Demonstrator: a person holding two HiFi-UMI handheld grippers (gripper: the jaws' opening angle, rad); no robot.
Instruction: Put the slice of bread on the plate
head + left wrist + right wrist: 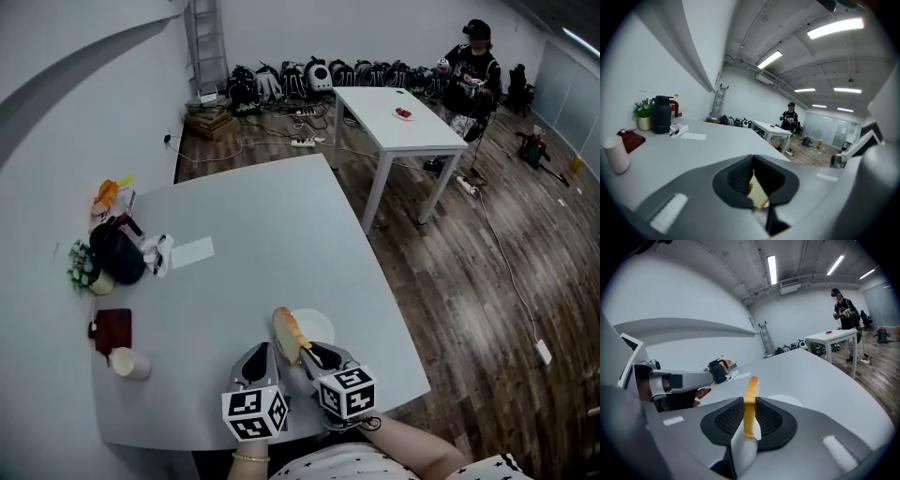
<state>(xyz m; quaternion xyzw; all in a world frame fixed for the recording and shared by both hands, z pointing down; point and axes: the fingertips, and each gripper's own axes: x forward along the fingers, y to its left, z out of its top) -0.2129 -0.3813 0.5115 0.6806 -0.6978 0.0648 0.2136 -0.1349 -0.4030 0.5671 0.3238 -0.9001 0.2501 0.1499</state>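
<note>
A slice of bread (288, 333) stands on edge, crust up, between the pads of my right gripper (306, 352), which is shut on it. It hangs just left of a small white plate (320, 326) near the front of the grey table (262, 216). In the right gripper view the slice of bread (751, 389) rises from the gripper (749, 417), with the plate (786, 401) just beyond. My left gripper (260, 357) sits beside it on the left. Its jaws meet at the tips (752, 161), and a pale yellowish patch I cannot identify shows behind them.
At the table's left side stand a black jug (117, 253), a small flower pot (85, 268), a brown pad (112, 329), a white cup (130, 364) and a sheet of paper (192, 251). A second white table (394, 120) and a person (473, 70) are farther back.
</note>
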